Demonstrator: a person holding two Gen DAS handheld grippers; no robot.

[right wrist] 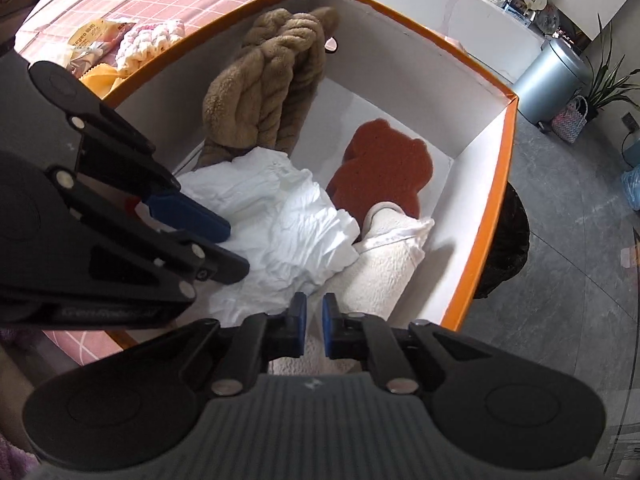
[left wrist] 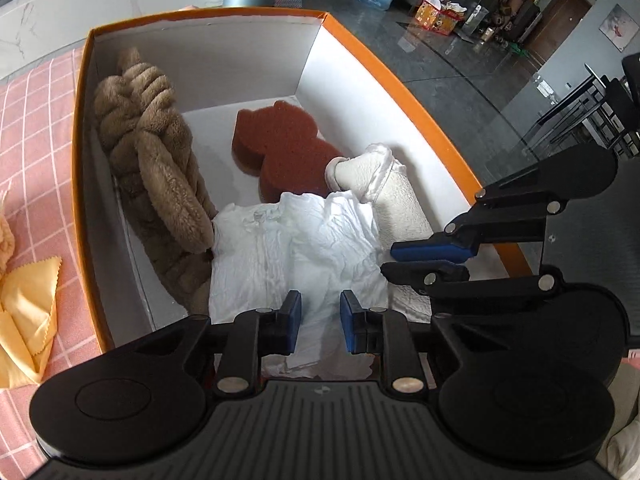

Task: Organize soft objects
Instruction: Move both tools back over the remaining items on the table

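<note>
One orange box (left wrist: 400, 92) holds four soft things: one brown plush (left wrist: 156, 168), one rust sponge (left wrist: 280, 144), one white cloth (left wrist: 312, 248) and, at about four o'clock, perhaps one cream towel (left wrist: 404, 208).

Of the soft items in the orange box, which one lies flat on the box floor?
The reddish-brown bear-shaped sponge, flat toward the far end. The brown plush twist leans against the side wall; the white cloth is crumpled.
</note>
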